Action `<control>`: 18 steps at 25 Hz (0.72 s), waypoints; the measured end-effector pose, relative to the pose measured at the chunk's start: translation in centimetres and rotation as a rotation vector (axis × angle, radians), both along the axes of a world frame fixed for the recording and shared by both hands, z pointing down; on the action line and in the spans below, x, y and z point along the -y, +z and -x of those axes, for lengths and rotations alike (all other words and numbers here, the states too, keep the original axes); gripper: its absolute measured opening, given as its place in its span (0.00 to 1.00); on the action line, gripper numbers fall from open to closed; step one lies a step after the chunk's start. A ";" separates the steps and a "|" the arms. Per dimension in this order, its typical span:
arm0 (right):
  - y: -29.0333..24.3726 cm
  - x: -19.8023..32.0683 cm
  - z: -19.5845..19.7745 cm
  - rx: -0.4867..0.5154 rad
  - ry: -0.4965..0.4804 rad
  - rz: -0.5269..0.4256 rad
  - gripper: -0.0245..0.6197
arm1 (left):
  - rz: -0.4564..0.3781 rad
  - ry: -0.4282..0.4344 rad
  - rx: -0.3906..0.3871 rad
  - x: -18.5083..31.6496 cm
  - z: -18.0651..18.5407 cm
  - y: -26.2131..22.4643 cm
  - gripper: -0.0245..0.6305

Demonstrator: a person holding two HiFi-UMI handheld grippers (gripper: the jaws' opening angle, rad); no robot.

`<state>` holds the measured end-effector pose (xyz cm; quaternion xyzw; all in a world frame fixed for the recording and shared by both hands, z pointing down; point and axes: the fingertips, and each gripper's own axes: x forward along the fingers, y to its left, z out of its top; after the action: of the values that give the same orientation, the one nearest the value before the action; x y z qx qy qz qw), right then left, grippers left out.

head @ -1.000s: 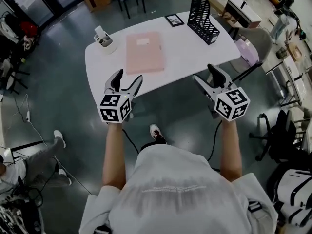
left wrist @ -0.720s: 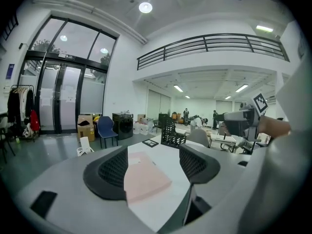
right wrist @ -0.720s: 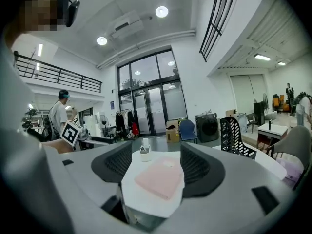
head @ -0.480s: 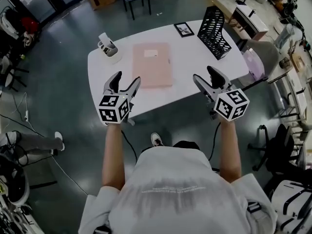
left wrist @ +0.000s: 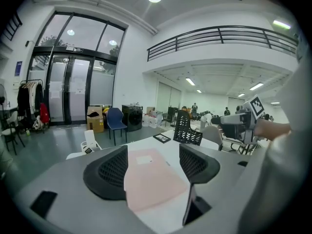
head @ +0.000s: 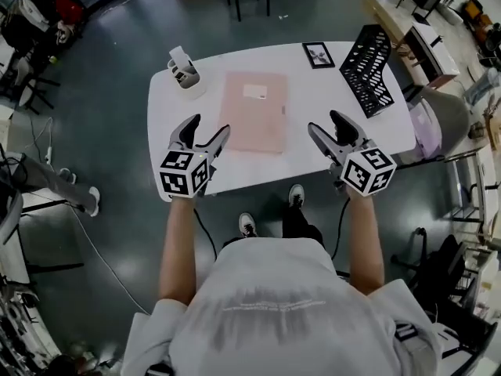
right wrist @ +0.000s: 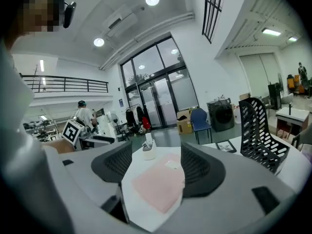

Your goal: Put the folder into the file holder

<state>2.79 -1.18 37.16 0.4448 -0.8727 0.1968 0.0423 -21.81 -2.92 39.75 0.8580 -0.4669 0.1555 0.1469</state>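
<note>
The pink folder (head: 254,112) lies flat on the table (head: 329,100), long axis 12-to-6, with the file holder (head: 372,69) at its 2 o'clock. The left gripper (head: 207,129), at 8 o'clock, is nearer than the right gripper (head: 325,124), at 3. Both gape wide and empty.

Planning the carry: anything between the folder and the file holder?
Head view: only bare table between folder and file holder; a picture frame sits beyond, near the far edge.

A pink folder (head: 254,112) lies flat, closed, mid-table; a black mesh file holder (head: 371,70) stands upright, empty, far right.
</note>
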 end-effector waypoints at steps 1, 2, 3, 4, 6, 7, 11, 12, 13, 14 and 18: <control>0.3 1.1 0.0 0.010 -0.028 0.003 0.54 | 0.005 -0.020 0.005 0.6 -0.1 0.1 0.56; 0.5 2.3 -0.2 0.019 -0.057 0.001 0.54 | 0.009 -0.041 0.010 1.2 -0.2 0.2 0.56; 0.6 3.5 -0.4 0.023 -0.083 -0.003 0.54 | 0.012 -0.060 0.016 1.9 -0.3 0.2 0.56; 0.8 4.6 -0.8 0.023 -0.104 -0.006 0.54 | 0.015 -0.079 0.020 2.5 -0.5 0.3 0.56; 1.2 6.8 -1.8 0.020 -0.133 0.000 0.54 | 0.024 -0.116 0.029 3.7 -1.0 0.6 0.56; 1.6 7.8 -2.2 0.022 -0.146 0.009 0.54 | 0.029 -0.134 0.032 4.2 -1.2 0.7 0.56; 3.9 11.1 -2.1 0.032 -0.236 0.069 0.54 | 0.055 -0.202 0.042 5.9 -1.8 1.5 0.56; 4.7 11.6 -1.8 0.032 -0.262 0.087 0.54 | 0.065 -0.217 0.047 6.2 -1.7 1.8 0.56; 5.6 12.0 -1.5 0.034 -0.284 0.107 0.54 | 0.075 -0.232 0.052 6.4 -1.5 2.2 0.56; 6.4 12.4 -1.2 0.035 -0.302 0.128 0.54 | 0.085 -0.247 0.054 6.6 -1.3 2.5 0.56; 9.3 13.6 -0.1 0.055 -0.316 0.216 0.54 | 0.130 -0.277 0.053 7.5 0.1 4.5 0.56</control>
<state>2.90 -14.75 46.46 0.2894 -0.9064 0.2922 0.0962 -21.89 -10.38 44.27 0.7697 -0.5735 0.1864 0.2098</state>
